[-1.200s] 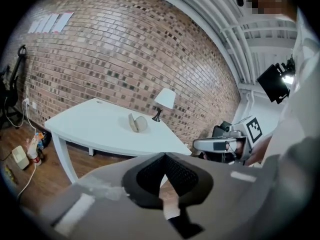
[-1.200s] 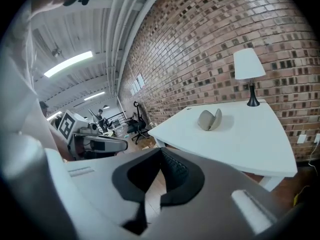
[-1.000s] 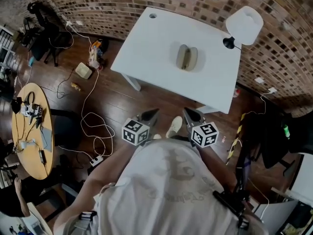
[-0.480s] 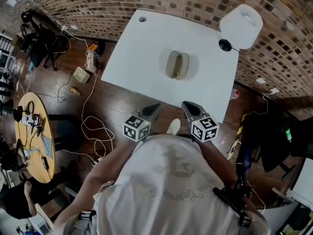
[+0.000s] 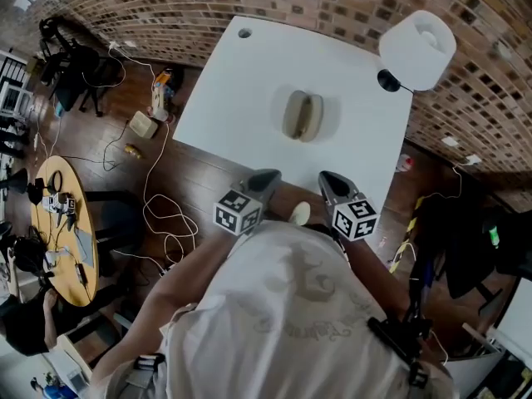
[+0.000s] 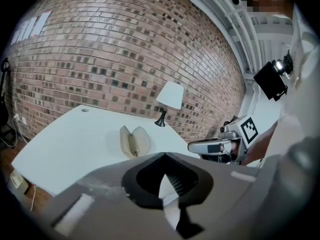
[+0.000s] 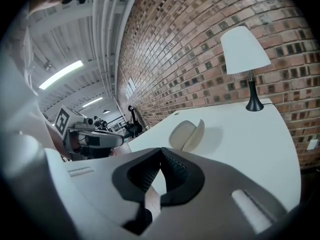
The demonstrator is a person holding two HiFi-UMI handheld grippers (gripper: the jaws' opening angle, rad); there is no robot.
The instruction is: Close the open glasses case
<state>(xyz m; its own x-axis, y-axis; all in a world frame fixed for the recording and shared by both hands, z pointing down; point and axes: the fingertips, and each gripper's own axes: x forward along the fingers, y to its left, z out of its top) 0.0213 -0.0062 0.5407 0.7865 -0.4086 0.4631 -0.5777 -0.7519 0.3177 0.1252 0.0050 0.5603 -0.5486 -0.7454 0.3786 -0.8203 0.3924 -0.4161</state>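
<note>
The beige glasses case (image 5: 302,115) lies open on the white table (image 5: 241,81), its two halves spread apart. It also shows as the open case (image 6: 134,141) and as the case (image 7: 187,135) in the two gripper views. My left gripper (image 5: 264,179) and right gripper (image 5: 331,181) hover side by side at the table's near edge, well short of the case. Both are shut and hold nothing. In the left gripper view the left gripper (image 6: 164,154) points at the case; the right gripper (image 7: 161,149) does the same in its own view.
A white-shaded lamp (image 5: 418,48) stands at the table's far right corner by the brick wall. A cable hole (image 5: 244,33) sits in the far left corner. Cables and a power strip (image 5: 158,106) lie on the wooden floor to the left, near a round table (image 5: 62,231).
Both grippers have moved forward from over the floor to the table's near edge, still side by side and shut. The case has not moved.
</note>
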